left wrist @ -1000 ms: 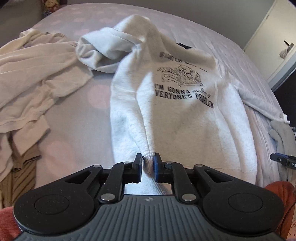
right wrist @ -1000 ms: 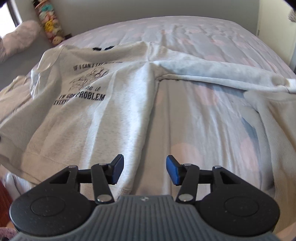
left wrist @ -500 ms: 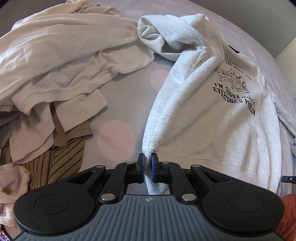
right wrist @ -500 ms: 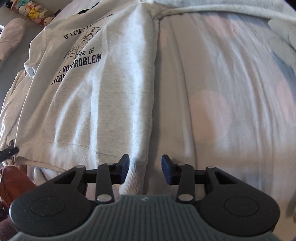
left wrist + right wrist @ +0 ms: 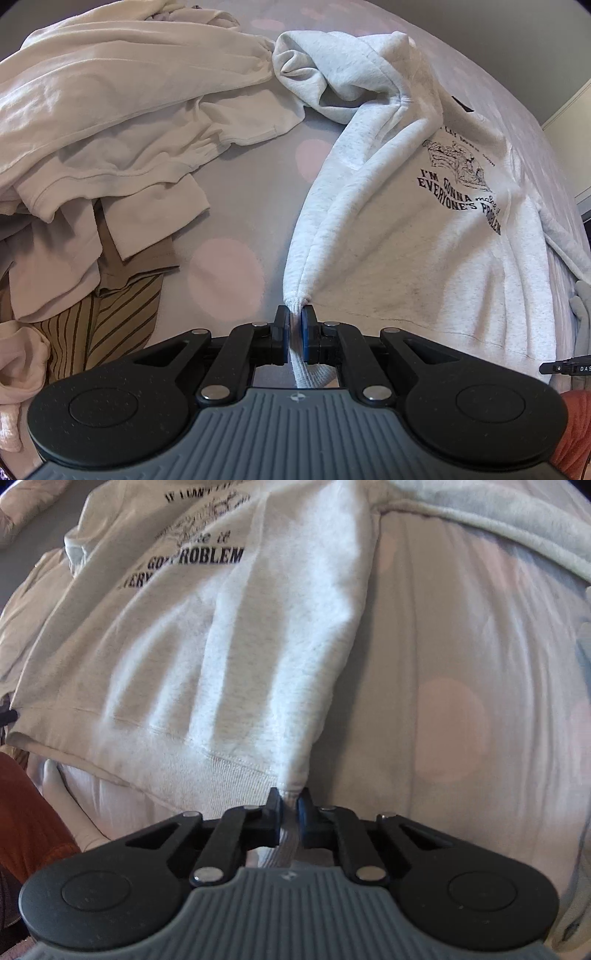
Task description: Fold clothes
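- My left gripper (image 5: 294, 325) is clamped on the ribbed hem corner of the grey printed sweatshirt (image 5: 424, 229); the right gripper (image 5: 290, 806) pinches the opposite hem corner the same way.
- The sweatshirt lies print-up on the dotted bedsheet (image 5: 225, 273), stretching away ahead of both claws, unfolded.
- Risk, I judge: each pinch holds only a narrow bunch of ribbing, so a hard pull could slip it out and drop that corner.
- The left sleeve (image 5: 332, 70) is crumpled far ahead, touching the cream garment pile (image 5: 110, 110) ahead-left; dragging may snag or carry it along.
- Fabric looks thick, fleecy and heathered, falling in soft ridges; uneven lifting would skew any fold.
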The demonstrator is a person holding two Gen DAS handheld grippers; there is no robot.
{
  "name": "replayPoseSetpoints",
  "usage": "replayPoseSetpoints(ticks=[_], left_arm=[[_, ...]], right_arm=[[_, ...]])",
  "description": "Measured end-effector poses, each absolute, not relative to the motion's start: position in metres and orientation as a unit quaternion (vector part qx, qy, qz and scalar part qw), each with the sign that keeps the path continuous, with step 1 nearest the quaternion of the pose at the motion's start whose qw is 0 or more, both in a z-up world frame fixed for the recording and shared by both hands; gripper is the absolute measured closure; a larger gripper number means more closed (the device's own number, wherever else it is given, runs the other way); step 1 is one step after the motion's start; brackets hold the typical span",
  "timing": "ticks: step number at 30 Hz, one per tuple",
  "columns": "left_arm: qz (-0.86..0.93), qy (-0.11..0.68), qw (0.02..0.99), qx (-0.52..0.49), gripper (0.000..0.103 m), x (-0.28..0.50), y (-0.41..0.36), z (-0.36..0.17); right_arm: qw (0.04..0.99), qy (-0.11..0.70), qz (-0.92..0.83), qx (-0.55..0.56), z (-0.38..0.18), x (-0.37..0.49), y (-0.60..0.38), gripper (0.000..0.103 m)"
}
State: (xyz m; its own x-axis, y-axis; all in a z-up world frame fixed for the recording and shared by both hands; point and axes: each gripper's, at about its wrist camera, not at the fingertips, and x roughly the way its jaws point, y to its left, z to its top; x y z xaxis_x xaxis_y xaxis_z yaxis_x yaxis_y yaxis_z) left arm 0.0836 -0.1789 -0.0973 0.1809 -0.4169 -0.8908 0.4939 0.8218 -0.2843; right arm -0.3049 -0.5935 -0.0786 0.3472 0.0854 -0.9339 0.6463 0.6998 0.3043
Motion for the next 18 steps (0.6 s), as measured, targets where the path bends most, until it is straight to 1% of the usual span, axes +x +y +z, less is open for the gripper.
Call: replayPoseSetpoints(ticks=[3, 5, 7, 11, 13, 15, 16, 18], left_arm=[[-0.333, 0.570, 0.751, 0.019, 0.099, 0.080, -0.177, -0.087], [-0.341, 0.577, 0.740, 0.054, 0.099, 0.074, -0.186, -0.090], [-0.348, 0.583, 0.728, 0.092, 0.099, 0.068, -0.195, -0.094], [-0.354, 0.598, 0.699, 0.167, 0.099, 0.059, -0.212, -0.106], [-0.339, 0.610, 0.684, 0.212, 0.103, 0.058, -0.219, -0.117], [-0.316, 0.617, 0.673, 0.258, 0.103, 0.057, -0.225, -0.128], [-0.319, 0.624, 0.665, 0.257, 0.103, 0.058, -0.225, -0.129], [-0.345, 0.617, 0.666, 0.240, 0.103, 0.058, -0.223, -0.120]], right_arm=[[0.765, 0.534, -0.214, 0.289, -0.037, -0.325, -0.595, 0.095], [0.765, 0.547, -0.230, 0.250, -0.017, -0.332, -0.596, 0.095], [0.756, 0.558, -0.234, 0.248, -0.014, -0.335, -0.600, 0.095], [0.738, 0.588, -0.221, 0.245, -0.038, -0.327, -0.589, 0.095], [0.735, 0.600, -0.219, 0.228, -0.045, -0.319, -0.585, 0.095], [0.731, 0.612, -0.216, 0.211, -0.052, -0.310, -0.582, 0.093], [0.729, 0.618, -0.215, 0.202, -0.055, -0.306, -0.581, 0.093], [0.725, 0.629, -0.212, 0.185, -0.062, -0.297, -0.577, 0.086]])
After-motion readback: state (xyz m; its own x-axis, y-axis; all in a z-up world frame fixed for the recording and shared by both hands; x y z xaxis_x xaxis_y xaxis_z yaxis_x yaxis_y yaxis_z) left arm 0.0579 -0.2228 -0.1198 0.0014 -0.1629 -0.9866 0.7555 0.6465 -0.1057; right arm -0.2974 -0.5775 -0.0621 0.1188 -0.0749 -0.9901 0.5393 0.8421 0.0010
